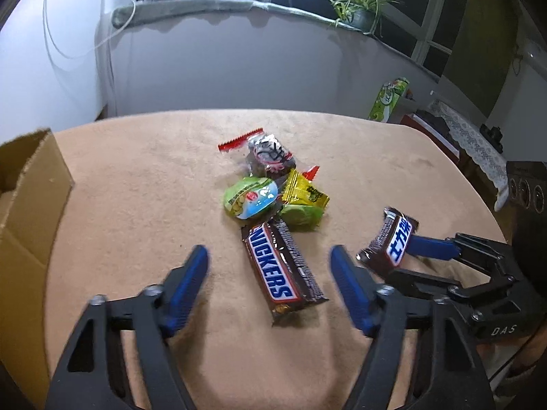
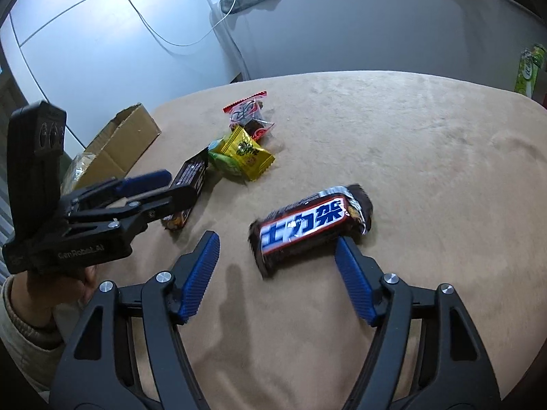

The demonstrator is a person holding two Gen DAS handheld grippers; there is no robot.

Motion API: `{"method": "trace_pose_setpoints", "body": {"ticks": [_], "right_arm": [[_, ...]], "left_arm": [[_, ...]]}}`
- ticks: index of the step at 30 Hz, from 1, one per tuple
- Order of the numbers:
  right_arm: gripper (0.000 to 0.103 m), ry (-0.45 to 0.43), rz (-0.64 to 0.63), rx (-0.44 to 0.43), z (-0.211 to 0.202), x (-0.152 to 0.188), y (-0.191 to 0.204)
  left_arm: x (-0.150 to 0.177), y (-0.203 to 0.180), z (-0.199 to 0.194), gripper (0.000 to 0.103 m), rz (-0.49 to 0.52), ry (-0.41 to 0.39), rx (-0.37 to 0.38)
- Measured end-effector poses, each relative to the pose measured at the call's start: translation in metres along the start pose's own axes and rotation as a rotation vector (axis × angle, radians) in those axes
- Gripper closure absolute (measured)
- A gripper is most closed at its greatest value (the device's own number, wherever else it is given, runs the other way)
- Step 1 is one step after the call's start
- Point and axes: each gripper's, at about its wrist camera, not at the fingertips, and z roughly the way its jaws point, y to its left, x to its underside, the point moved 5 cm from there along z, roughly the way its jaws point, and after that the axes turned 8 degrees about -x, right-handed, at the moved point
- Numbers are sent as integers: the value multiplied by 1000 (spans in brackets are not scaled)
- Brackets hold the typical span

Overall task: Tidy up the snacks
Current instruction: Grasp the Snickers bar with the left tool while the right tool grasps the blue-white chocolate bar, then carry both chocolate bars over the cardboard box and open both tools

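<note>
A brown Snickers bar (image 1: 283, 270) lies on the beige tablecloth (image 1: 136, 205), between the blue fingers of my left gripper (image 1: 270, 256). That gripper is open and its pads stay clear of the bar. A second bar with Chinese lettering (image 2: 307, 229) lies at an angle between the fingers of my right gripper (image 2: 277, 241), also open; the right fingertip (image 2: 343, 249) sits at the bar's near edge. Behind them is a small heap: a clear red-edged packet (image 1: 266, 153), a green packet (image 1: 249, 198) and a yellow packet (image 1: 304, 191).
An open cardboard box (image 1: 30, 188) stands at the table's left edge with something pale inside. A green carton (image 1: 388, 100) and a lace-covered cabinet (image 1: 478, 143) stand beyond the table on the right. A sleeved hand (image 2: 27, 294) holds the left gripper.
</note>
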Motion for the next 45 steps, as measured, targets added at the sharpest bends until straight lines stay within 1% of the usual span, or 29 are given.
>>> {"method": "trace_pose_setpoints", "body": {"ticks": [3, 4, 7, 8, 9, 10, 12, 14, 17, 21, 27, 37, 40, 45], "right_arm": [[30, 5, -9, 4, 7, -7, -1], [30, 7, -15, 10, 9, -9, -1], [31, 20, -51, 50, 16, -13, 1], [36, 24, -64, 73, 17, -14, 1], [43, 28, -78, 99, 18, -14, 1], [47, 32, -94, 127, 18, -13, 2], [61, 31, -105, 162, 17, -12, 0], [66, 23, -102, 166, 15, -10, -2], [70, 7, -100, 168, 11, -5, -3], [71, -25, -82, 155, -1, 3, -1], [71, -80, -82, 144, -28, 15, 16], [71, -209, -137, 148, -97, 18, 58], [71, -237, -156, 145, -111, 18, 73], [71, -257, -182, 145, -123, 22, 94]], "left_arm": [[4, 1, 0, 61, -9, 8, 42], [4, 2, 0, 70, -9, 7, 51], [6, 3, -2, 71, -12, 6, 67], [5, 4, -2, 71, -10, 7, 69], [5, 4, -3, 72, -9, 6, 72], [6, 5, -5, 74, -11, 4, 74], [6, 7, -8, 77, -16, -2, 75], [7, 10, -12, 84, -28, -12, 76], [11, 13, -20, 85, -46, -29, 76], [16, 16, -32, 85, -60, -49, 78], [17, 16, -61, 85, -65, -100, 75], [19, 6, -123, 85, -59, -212, 67], [22, 5, -140, 85, -59, -243, 63], [29, 9, -163, 85, -62, -282, 56]]}}
